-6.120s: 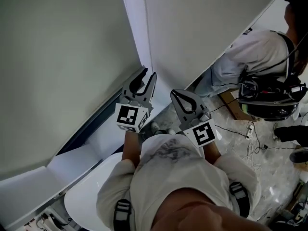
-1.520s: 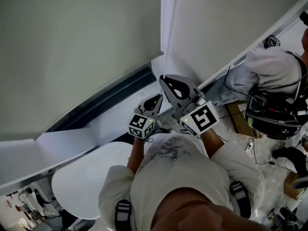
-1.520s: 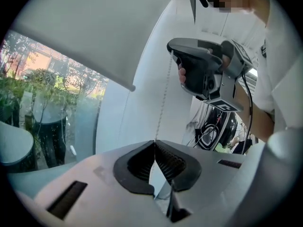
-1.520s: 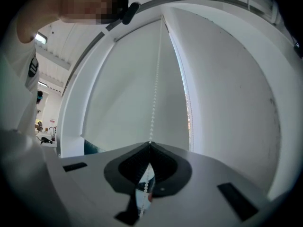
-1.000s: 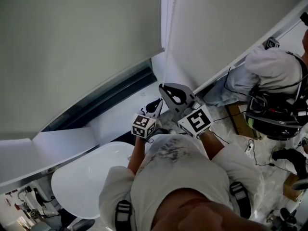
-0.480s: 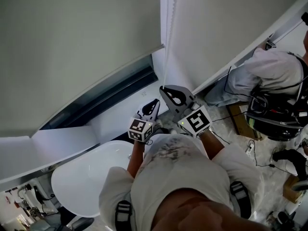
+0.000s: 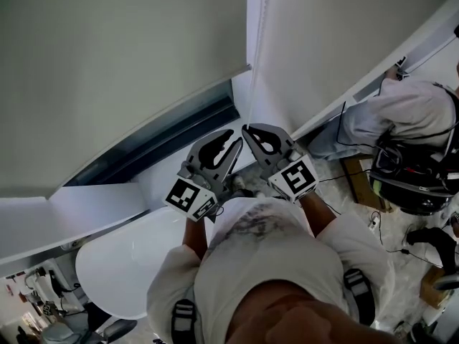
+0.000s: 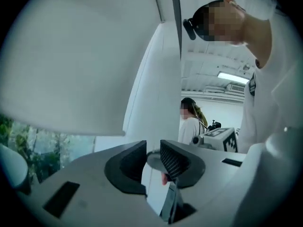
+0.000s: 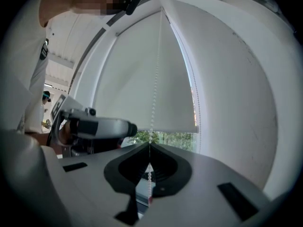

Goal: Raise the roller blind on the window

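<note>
The grey roller blind (image 7: 122, 63) hangs partly raised, and a strip of window glass (image 7: 165, 145) shows under its bottom edge. A white bead chain (image 7: 257, 49) runs down the frame at the blind's right side. My right gripper (image 7: 246, 127) is shut on that chain; in the right gripper view the beads (image 9: 153, 103) pass straight into the closed jaws of the right gripper (image 9: 149, 145). My left gripper (image 7: 233, 140) stands open just left of the right one, at about the same height. In the left gripper view nothing lies between the pads of the left gripper (image 8: 152, 157).
A white sill (image 7: 86, 206) runs under the window, with a round white table (image 7: 122, 264) below it. A person in white (image 7: 401, 106) crouches at the right among cables and gear. Another person (image 8: 189, 122) stands far back.
My left gripper has risen from below the right gripper to beside it, jaws open. The right gripper has stayed on the chain. The blind's bottom edge looks unchanged over the last second.
</note>
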A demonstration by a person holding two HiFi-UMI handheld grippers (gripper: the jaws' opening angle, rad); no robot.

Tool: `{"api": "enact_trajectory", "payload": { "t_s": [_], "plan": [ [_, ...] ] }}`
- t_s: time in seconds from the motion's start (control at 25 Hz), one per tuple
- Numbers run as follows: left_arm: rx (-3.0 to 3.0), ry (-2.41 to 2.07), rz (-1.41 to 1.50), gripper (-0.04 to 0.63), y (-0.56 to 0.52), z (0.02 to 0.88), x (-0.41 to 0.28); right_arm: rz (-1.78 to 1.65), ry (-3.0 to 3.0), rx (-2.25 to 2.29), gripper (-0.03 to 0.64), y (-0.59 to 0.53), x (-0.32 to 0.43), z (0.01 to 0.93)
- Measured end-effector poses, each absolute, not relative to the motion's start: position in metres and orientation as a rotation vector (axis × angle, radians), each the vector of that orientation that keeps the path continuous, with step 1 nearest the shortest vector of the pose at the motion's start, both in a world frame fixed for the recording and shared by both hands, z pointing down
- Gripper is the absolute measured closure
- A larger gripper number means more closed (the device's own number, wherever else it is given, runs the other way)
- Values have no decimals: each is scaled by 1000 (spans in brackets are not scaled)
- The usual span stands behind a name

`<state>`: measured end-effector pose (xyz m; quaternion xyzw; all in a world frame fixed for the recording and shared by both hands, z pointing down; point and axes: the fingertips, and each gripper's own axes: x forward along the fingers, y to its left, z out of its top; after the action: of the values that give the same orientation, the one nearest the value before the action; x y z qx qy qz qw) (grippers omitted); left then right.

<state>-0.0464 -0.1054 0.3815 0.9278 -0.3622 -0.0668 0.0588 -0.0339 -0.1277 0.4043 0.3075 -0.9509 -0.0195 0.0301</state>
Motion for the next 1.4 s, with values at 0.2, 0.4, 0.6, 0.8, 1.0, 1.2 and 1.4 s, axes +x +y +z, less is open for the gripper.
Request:
{"api": "enact_trajectory", "payload": {
  "t_s": [0.2, 0.4, 0.6, 0.8, 1.0, 1.2, 1.4],
  "plan": [
    [2936, -1068, -220, 514, -115, 326, -36, -58, -2932, 952, 556, -128, -33, 404],
    [3013, -1052, -217, 514, -127, 297, -27, -53, -2933, 957, 555, -127, -33, 406],
    [3027, -1046, -227, 514, -134, 267, -17, -52, -2933, 954, 555, -127, -34, 405],
    [3060, -1085, -207, 565, -140, 249, -13, -55, -2928, 951, 555, -126, -35, 405],
    [3018, -1134, -211, 586, -142, 251, -16, -34, -2915, 966, 555, -128, -33, 406],
    [3001, -1143, -145, 588, -141, 270, -21, -50, -2892, 945, 555, -129, -37, 417],
    [2948, -1137, -143, 588, -142, 295, -19, 47, -2843, 925, 555, -126, -37, 449]
  ]
}}
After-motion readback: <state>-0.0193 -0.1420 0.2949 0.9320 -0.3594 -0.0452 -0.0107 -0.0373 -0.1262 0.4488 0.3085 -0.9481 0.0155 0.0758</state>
